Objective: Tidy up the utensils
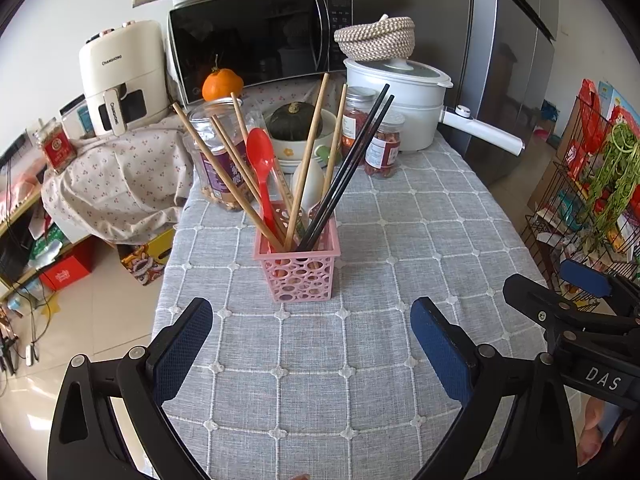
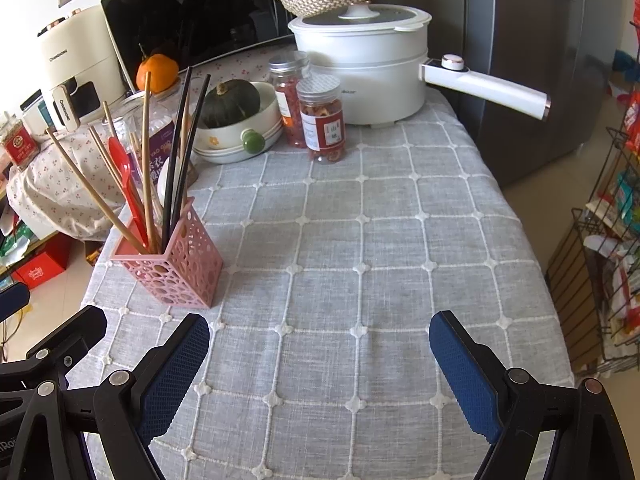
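A pink perforated holder (image 1: 298,270) (image 2: 176,266) stands on the grey checked tablecloth (image 1: 400,240) (image 2: 360,240). It holds several wooden chopsticks (image 1: 306,160) (image 2: 147,160), a pair of black chopsticks (image 1: 348,168) (image 2: 180,160), a red spoon (image 1: 262,164) (image 2: 126,180) and a white spoon (image 1: 308,184) (image 2: 163,188). My left gripper (image 1: 312,320) is open, just in front of the holder, with nothing between its fingers. My right gripper (image 2: 320,336) is open over bare cloth, to the right of the holder.
Behind the holder stand a clear snack jar (image 1: 218,152), a bowl with a dark squash (image 2: 236,120), two small jars (image 2: 316,116), a white pot (image 2: 360,60) with a long handle, a microwave (image 1: 256,40) and an air fryer (image 1: 120,76). A wire rack (image 2: 608,260) stands right.
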Motion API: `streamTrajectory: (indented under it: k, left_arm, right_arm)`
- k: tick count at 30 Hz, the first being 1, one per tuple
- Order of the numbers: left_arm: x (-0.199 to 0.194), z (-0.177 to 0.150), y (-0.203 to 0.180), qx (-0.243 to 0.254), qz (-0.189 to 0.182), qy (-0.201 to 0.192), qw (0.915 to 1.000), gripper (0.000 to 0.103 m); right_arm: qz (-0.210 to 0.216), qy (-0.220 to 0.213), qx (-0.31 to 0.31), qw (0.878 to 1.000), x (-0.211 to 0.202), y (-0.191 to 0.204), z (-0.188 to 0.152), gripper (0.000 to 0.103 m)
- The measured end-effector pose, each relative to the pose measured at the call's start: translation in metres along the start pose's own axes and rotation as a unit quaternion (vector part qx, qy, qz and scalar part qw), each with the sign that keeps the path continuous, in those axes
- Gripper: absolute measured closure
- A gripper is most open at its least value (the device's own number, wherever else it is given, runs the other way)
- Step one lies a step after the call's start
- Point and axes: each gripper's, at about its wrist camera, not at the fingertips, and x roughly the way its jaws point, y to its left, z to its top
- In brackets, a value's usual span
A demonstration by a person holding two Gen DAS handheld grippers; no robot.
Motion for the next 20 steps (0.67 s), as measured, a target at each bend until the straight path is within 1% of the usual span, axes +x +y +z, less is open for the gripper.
streamTrajectory:
  k: [20]
  left_arm:
    - [0.0005,-0.0002,0.0003,-0.001,0.002,0.0,1.0,0.002]
  right_arm:
    - [0.001,0.0,0.004,1.0,-0.0007,-0.002,0.001,0.01]
